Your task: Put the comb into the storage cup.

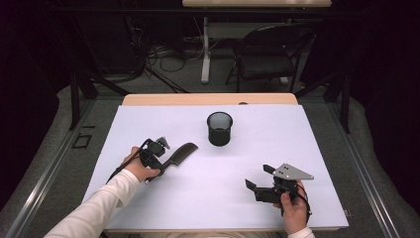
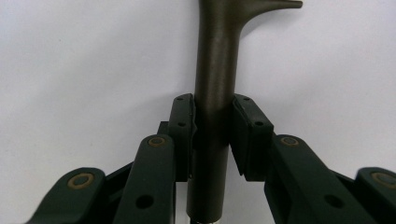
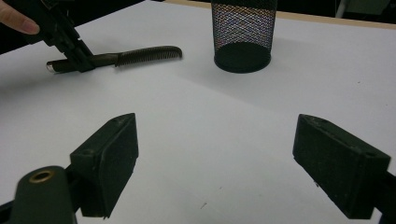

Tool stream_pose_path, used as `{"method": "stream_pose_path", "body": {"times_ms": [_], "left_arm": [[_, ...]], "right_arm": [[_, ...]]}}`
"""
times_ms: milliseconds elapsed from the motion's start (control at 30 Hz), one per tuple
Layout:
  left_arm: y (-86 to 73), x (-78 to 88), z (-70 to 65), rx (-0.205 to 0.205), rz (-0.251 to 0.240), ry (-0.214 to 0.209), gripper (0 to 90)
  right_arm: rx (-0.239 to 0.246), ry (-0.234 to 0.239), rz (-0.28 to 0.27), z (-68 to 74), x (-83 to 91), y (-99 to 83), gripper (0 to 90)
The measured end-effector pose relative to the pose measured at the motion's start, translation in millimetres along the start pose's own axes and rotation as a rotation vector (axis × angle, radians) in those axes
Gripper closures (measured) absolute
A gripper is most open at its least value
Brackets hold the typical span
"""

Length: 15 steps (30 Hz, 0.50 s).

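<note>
Clearly clamped, on the handle of a dark comb point(image 1: 179, 152): left gripper point(image 2: 212, 135), fingers point(image 2: 182, 123) pressed to either side of the round shaft. Lying low on the white surface point(image 1: 307, 148), toward the left, teeth end pointed at the black mesh cup point(image 1: 219, 128), well apart from it. Held near the front right, right gripper point(image 1: 261, 179), fingers point(image 3: 108, 158) spread wide with nothing between them.

Judged risky from there: a smooth, round handle pinched far from the teeth end, so likely to twist or droop once lifted. Judged also a light, narrow cup, standing upright and open-topped; easily tipped or shoved if the comb's tip had caught the rim instead of dropping inside.
</note>
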<state>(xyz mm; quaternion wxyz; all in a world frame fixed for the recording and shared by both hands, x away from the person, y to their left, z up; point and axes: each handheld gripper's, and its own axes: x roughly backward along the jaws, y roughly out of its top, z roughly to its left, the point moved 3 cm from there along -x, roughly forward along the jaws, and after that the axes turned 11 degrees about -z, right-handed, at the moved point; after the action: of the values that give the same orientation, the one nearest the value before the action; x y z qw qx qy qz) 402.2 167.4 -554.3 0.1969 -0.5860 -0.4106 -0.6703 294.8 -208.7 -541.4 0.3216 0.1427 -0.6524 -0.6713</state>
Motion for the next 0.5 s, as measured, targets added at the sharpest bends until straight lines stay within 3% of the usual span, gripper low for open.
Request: {"method": "stream_pose_path", "body": {"times_ms": [500], "left_arm": [[0.6, 0.3, -1.5, -0.029, 0.008, 0.006, 72.3]], "right_arm": [[-0.004, 0.002, 0.004, -0.1, 0.0, -0.2, 14.0]]}}
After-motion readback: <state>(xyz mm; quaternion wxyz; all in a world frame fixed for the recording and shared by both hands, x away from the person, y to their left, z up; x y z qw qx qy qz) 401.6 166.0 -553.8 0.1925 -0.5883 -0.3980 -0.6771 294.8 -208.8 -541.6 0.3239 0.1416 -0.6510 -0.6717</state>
